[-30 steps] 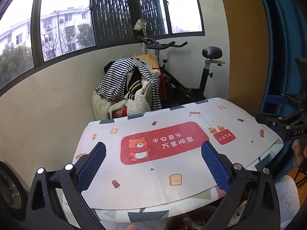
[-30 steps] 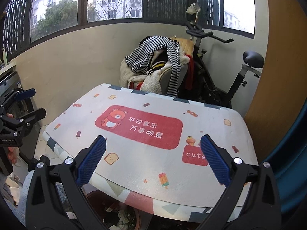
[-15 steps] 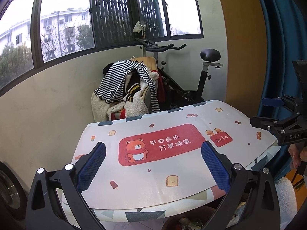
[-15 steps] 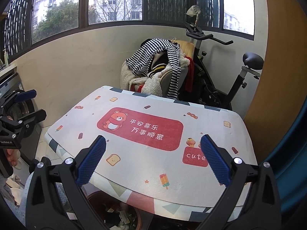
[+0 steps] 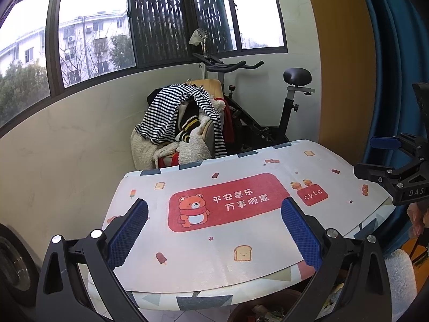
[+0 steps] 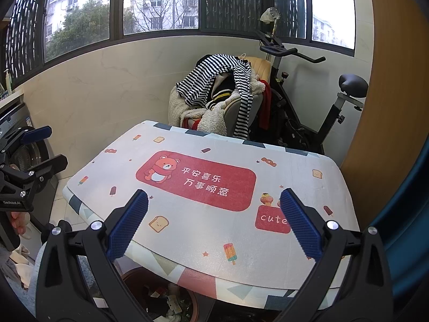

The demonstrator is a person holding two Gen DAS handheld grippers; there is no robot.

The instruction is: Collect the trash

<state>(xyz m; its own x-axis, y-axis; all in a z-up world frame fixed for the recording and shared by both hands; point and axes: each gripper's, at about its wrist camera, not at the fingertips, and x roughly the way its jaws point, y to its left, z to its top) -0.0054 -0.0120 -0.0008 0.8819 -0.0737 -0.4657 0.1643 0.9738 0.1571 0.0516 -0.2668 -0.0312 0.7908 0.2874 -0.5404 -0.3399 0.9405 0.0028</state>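
A brown bin with scraps of trash in it stands on the floor under the table's near edge; its rim also shows low in the left wrist view. My left gripper hangs open above the near edge of the table, nothing between its blue pads. My right gripper is open too, empty, over the same edge. Each gripper shows at the side of the other's view: the right gripper, the left gripper. No trash lies on the mat.
The table carries a patterned mat with a red bear panel. Behind it a chair piled with clothes and an exercise bike stand against the wall. A washing machine is at the left, a blue curtain at the right.
Both grippers have risen and pulled back slightly from the table; the mat sits a little lower and farther in both views. Both stay open and empty.
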